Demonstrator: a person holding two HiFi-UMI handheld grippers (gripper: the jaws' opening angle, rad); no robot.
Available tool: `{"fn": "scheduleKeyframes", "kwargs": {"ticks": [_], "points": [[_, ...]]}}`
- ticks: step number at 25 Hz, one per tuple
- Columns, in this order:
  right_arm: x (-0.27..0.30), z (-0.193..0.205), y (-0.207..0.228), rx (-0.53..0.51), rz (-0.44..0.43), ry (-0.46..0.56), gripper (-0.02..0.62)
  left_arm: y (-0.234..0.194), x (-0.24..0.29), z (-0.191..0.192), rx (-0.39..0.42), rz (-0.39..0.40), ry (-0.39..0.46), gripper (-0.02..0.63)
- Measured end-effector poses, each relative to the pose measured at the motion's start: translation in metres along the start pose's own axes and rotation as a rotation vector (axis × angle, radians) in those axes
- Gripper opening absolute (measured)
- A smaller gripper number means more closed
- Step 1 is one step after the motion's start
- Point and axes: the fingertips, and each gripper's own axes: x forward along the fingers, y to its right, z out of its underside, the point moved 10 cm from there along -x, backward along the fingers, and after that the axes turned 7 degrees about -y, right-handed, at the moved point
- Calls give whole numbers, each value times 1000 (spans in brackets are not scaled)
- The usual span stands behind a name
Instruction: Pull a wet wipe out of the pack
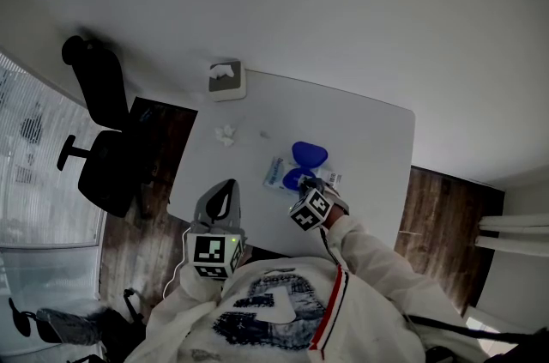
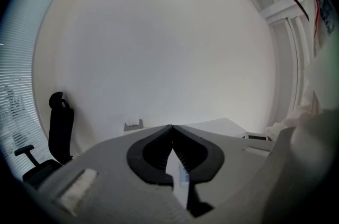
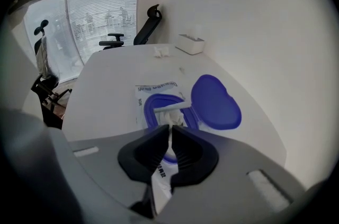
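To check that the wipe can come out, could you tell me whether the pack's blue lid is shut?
No, the blue lid is flipped back from the pack, and a white wipe pokes out.

A white table (image 1: 369, 138) in a bare office corner.
A grey tissue box (image 1: 226, 81) sits at the table's far corner against the white wall (image 1: 343, 1), with a tissue poking from its top. A small crumpled white scrap (image 1: 225, 134) lies on the table near it. A black office chair (image 1: 107, 147) stands on the dark wooden floor (image 1: 437, 207) off the table's left side, beside the window blinds (image 1: 30, 147).
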Motion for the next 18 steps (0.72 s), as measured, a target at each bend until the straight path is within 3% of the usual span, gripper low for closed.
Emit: {"fn": "scheduleKeyframes", "kwargs": {"ticks": [8,18], "points": [[-8,1,9,108,-23,42,19,-2,1,5,-9,12,-6,3],[-46,7,19,345,-52,158,17,7,9,8,-12,78,2,3]]}}
